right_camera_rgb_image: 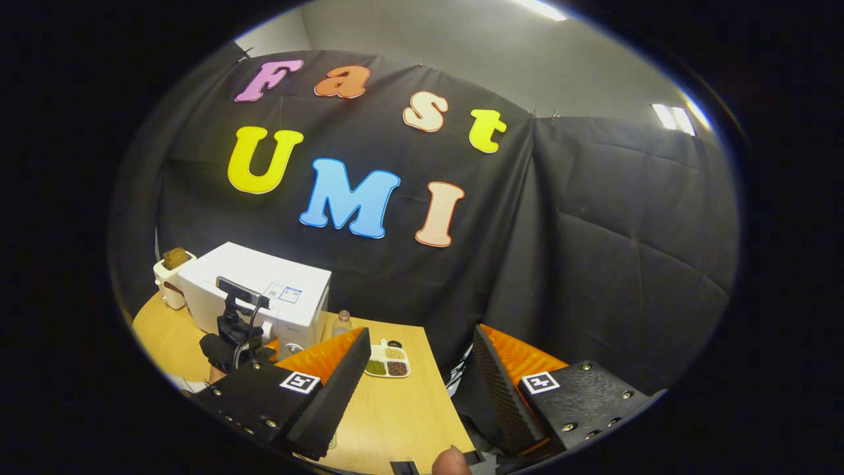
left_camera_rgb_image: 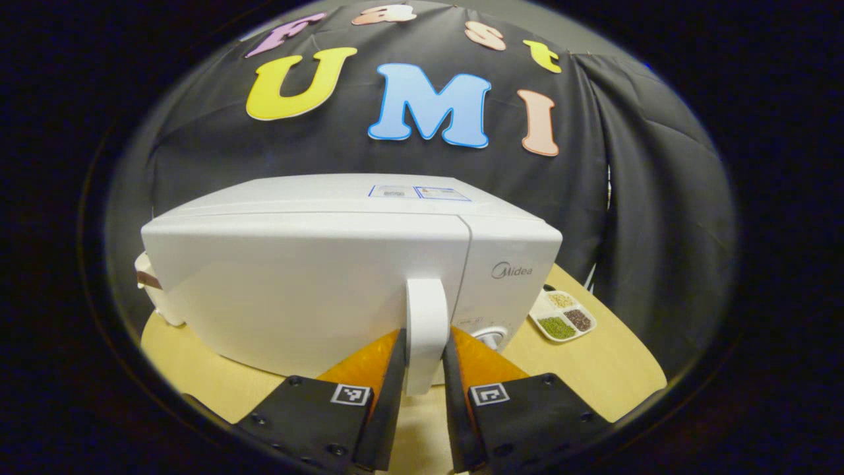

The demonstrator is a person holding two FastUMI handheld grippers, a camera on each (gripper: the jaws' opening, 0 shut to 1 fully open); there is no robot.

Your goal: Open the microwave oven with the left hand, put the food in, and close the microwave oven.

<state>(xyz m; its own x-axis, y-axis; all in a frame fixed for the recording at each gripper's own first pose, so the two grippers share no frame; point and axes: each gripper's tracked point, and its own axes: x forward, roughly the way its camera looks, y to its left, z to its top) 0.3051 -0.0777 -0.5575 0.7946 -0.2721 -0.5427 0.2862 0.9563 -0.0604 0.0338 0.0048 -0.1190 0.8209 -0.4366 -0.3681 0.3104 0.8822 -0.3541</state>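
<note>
A white microwave [left_camera_rgb_image: 316,284] stands on the wooden table [left_camera_rgb_image: 593,376], its door looking closed. My left gripper [left_camera_rgb_image: 426,333] is shut on the door's vertical white handle [left_camera_rgb_image: 426,310], one finger pressed to each side. The food, a white divided dish [left_camera_rgb_image: 562,315] of grains and beans, lies on the table to the right of the microwave. In the right gripper view the microwave [right_camera_rgb_image: 264,284] is far off at the left, with the left gripper's camera mount [right_camera_rgb_image: 237,310] in front of it and the dish [right_camera_rgb_image: 388,361] beside it. My right gripper [right_camera_rgb_image: 422,330] hangs open and empty above the table's right side.
A white appliance [right_camera_rgb_image: 173,277] with something brown on top stands left of the microwave. A small clear bottle [right_camera_rgb_image: 341,323] stands behind the dish. Bare tabletop [right_camera_rgb_image: 395,409] lies below the right gripper, and the table's right edge is close. A fingertip [right_camera_rgb_image: 452,463] shows at the bottom.
</note>
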